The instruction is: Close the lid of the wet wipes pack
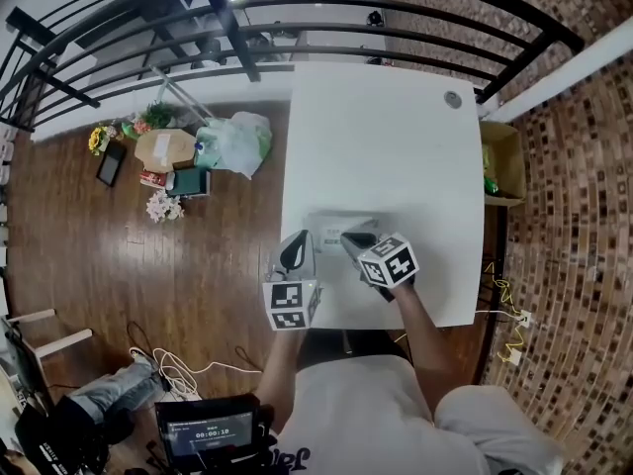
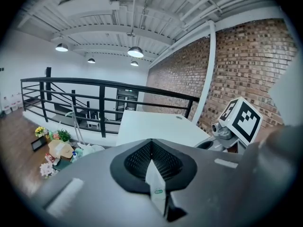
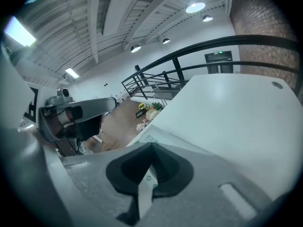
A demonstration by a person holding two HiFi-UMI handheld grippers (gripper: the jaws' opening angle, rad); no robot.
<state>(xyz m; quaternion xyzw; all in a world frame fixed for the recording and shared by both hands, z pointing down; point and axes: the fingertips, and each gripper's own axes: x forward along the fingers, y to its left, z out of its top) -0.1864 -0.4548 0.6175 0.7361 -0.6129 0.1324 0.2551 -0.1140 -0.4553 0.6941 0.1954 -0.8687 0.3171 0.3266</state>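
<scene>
The wet wipes pack [image 1: 336, 222] is a white pack with green print, lying near the front edge of the white table [image 1: 396, 137]. Both grippers meet over its near side. My left gripper [image 1: 295, 253] points at its left end and my right gripper [image 1: 356, 239] lies over its right part. In the left gripper view the left gripper [image 2: 152, 146] has its jaws together, with a sliver of the pack [image 2: 156, 186] showing through the slit. The right gripper [image 3: 151, 148] is likewise shut, and the pack [image 3: 149, 138] shows just beyond its tips. I cannot see the lid.
A black railing [image 1: 297, 28] runs past the table's far side. A round grommet [image 1: 453, 99] sits in the far right corner of the table. On the wooden floor to the left are bags and flowers [image 1: 232, 144]. A cardboard box [image 1: 504, 161] stands at the right.
</scene>
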